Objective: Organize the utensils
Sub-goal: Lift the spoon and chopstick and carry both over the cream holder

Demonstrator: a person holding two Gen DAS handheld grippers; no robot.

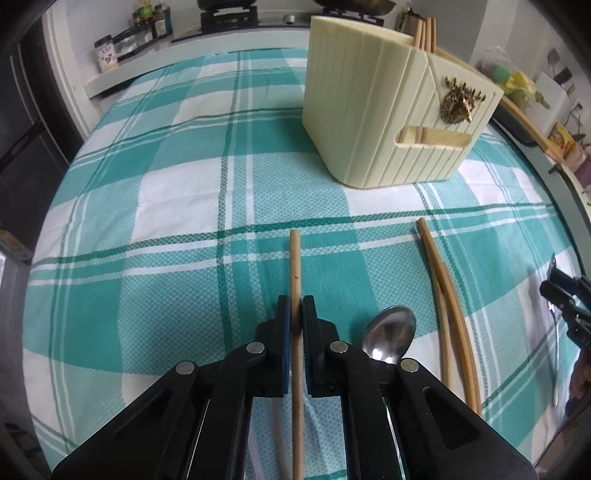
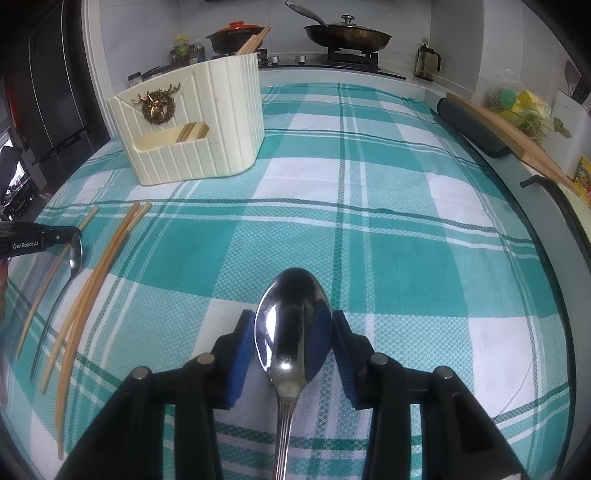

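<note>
My left gripper (image 1: 295,314) is shut on a single wooden chopstick (image 1: 294,266) that runs straight ahead over the cloth. A steel spoon (image 1: 389,332) lies just right of its right finger, and two more chopsticks (image 1: 450,295) lie further right. The cream utensil holder (image 1: 388,110) stands ahead with chopsticks (image 1: 424,33) in its back slot. In the right wrist view, my right gripper (image 2: 291,332) has another spoon (image 2: 291,325) between its blue pads, which touch both sides of the bowl. At the left edge I see the left gripper (image 2: 62,236), and the holder (image 2: 192,122) stands at far left.
A teal and white checked cloth (image 2: 388,240) covers the table. Behind it stands a stove with a frying pan (image 2: 347,37), a clay pot (image 2: 236,35) and bottles (image 2: 184,51). A wooden board (image 2: 517,144) and a dark mat (image 2: 472,125) line the right edge.
</note>
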